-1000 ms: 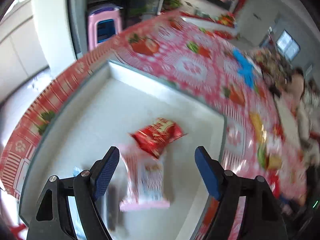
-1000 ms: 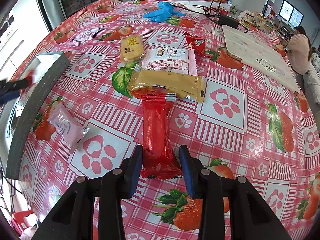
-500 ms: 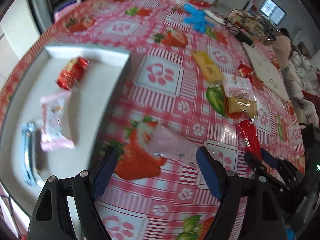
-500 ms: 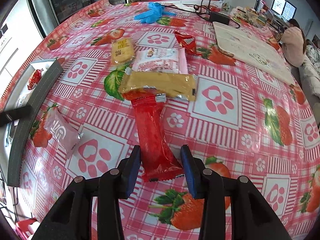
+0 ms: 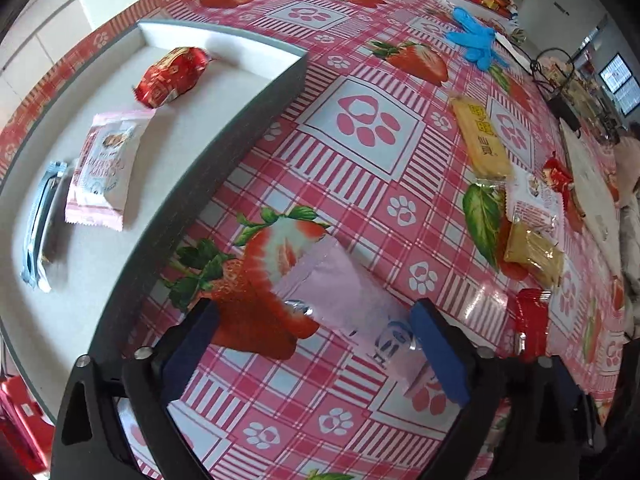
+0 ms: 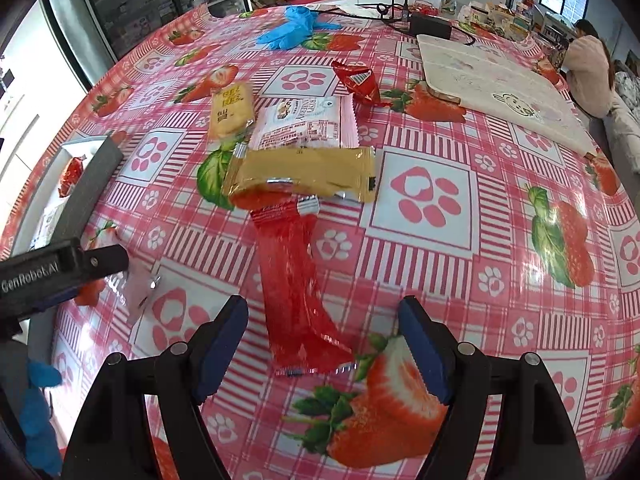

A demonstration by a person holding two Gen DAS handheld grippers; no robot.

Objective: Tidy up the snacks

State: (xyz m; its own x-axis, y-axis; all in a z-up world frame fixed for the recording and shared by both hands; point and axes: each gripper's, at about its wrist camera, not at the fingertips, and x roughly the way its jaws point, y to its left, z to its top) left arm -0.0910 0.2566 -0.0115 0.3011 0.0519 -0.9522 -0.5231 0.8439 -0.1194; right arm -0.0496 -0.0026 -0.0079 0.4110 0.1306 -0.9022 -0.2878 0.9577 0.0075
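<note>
My left gripper [image 5: 316, 356] has come off the tray [image 5: 224, 168] and now straddles the pink packet [image 5: 344, 300], jaws opening. My right gripper [image 6: 322, 348] has let go of the red packet [image 6: 292, 280], jaws spreading around it; both grabs remain.

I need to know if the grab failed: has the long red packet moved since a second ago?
No. The red packet still lies with its far end under the gold packet; only the right tongs are opening around it.

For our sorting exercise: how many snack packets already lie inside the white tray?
3: a red packet near the tray's far corner, a pink-and-white packet in the middle, a blue packet nearest. More may lie beyond the picture's edge.
</note>
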